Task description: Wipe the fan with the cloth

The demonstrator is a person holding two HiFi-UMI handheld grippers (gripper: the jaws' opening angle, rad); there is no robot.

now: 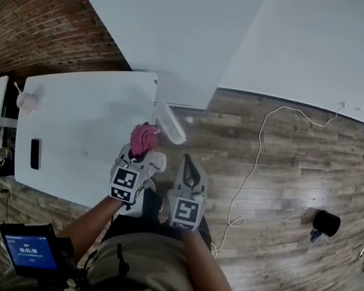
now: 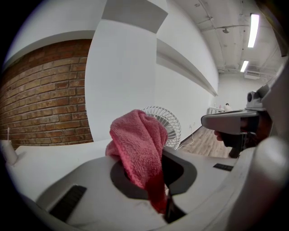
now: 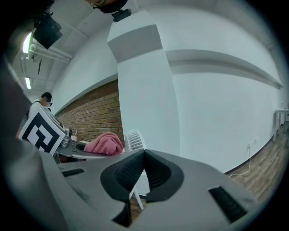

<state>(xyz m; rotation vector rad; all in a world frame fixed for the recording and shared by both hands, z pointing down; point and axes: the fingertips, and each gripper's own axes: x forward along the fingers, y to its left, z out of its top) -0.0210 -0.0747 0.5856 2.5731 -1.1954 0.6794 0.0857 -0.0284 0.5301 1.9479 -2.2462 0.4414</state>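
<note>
L gripper pinches cloth by one end; R gripper shut, empty. Risk: fan at surface's far-right corner looks light & unbraced, so a wipe push could tip it.

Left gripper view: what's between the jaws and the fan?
Only the pink cloth, clamped in the left gripper and bunched ahead of the fan; the left gripper view shows it.

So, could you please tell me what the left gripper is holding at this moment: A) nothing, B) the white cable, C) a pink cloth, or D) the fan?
C: the left gripper has its jaws clamped on the pink cloth, which bunches up out of them.
</note>
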